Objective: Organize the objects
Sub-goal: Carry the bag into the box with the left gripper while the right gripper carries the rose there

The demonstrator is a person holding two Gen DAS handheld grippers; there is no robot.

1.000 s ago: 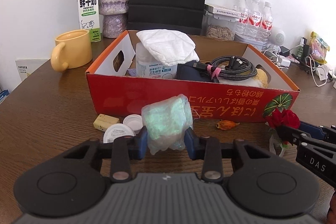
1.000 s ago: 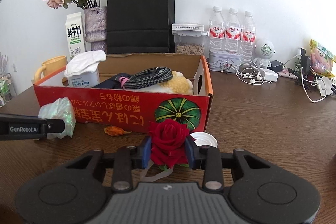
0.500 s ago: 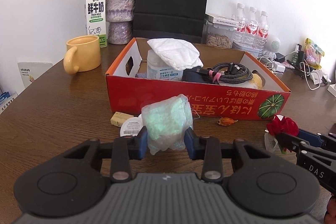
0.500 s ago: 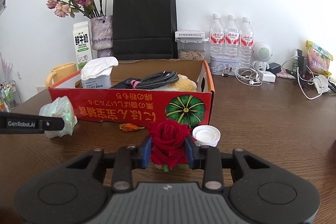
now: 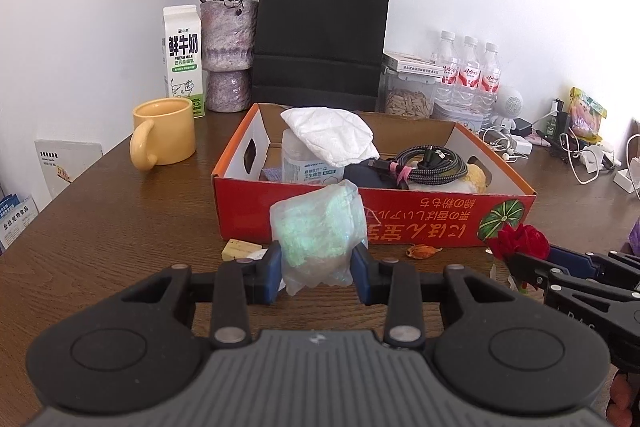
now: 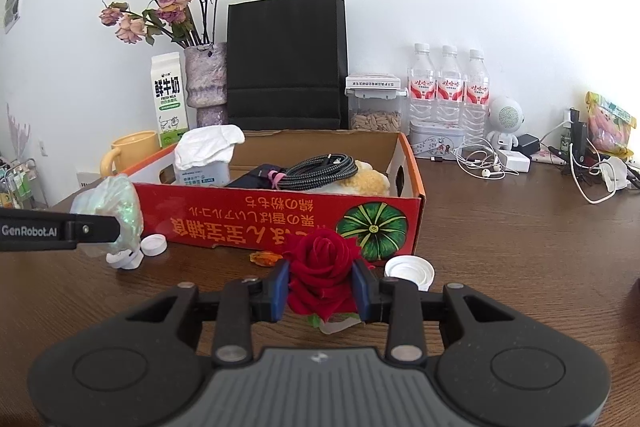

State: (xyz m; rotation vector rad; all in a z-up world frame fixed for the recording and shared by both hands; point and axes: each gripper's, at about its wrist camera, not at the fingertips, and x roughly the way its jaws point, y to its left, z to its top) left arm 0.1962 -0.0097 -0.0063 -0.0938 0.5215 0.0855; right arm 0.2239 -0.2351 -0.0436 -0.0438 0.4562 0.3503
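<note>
Being gripped by the left tool [image 5: 316, 273] at frame centre is a wrapped greenish bundle [image 5: 318, 235]; a red rose [image 6: 322, 273] is being clamped by the right tool [image 6: 320, 291]. Both are being held before the red box [image 5: 420, 219]; its front wall is best being cleared before either is released inside.

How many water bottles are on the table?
3, upright in a row at the back by the wall: left bottle, middle bottle, right bottle. More could be hidden behind the black bag.
</note>
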